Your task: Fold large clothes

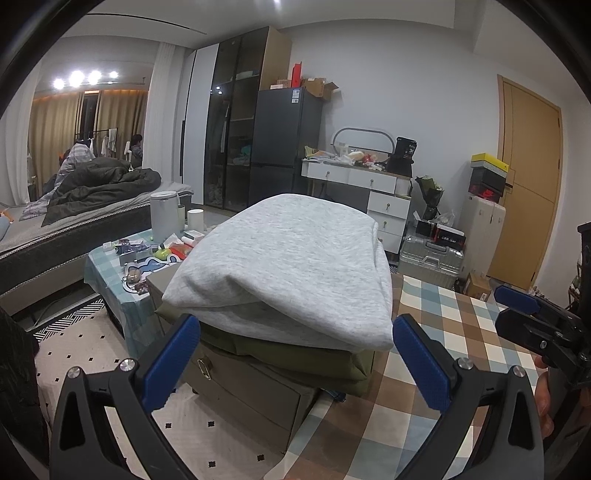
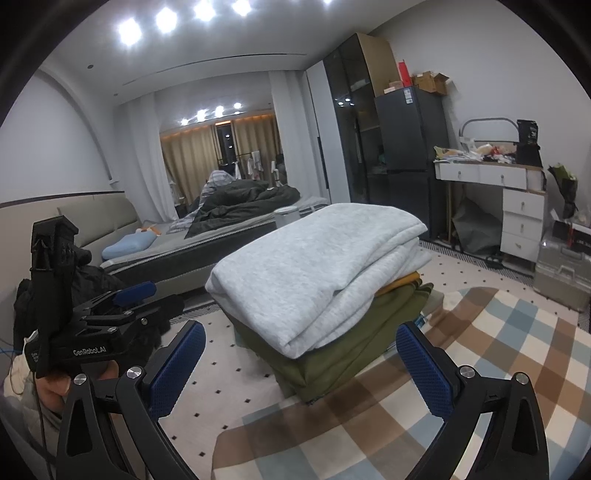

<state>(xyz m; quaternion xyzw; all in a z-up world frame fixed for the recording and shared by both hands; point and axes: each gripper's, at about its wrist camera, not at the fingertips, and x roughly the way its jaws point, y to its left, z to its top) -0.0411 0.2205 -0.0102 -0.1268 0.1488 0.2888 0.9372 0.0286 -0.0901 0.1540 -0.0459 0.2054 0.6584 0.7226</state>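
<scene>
Only right view shows yellow layer (image 2: 400, 284) under grey garment (image 2: 314, 273); left claw (image 1: 295, 362) | right claw (image 2: 301, 363): both agape, empty

Ceiling spotlights (image 2: 166, 20) are glaring white, leaving the room evenly lit. Fisheye distortion is bending both views' edges, dark vignetting ringing the corners.

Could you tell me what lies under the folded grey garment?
The grey garment rests on a folded olive-green garment, with a yellow edge between them. Anything lower in the stack is covered.
</scene>
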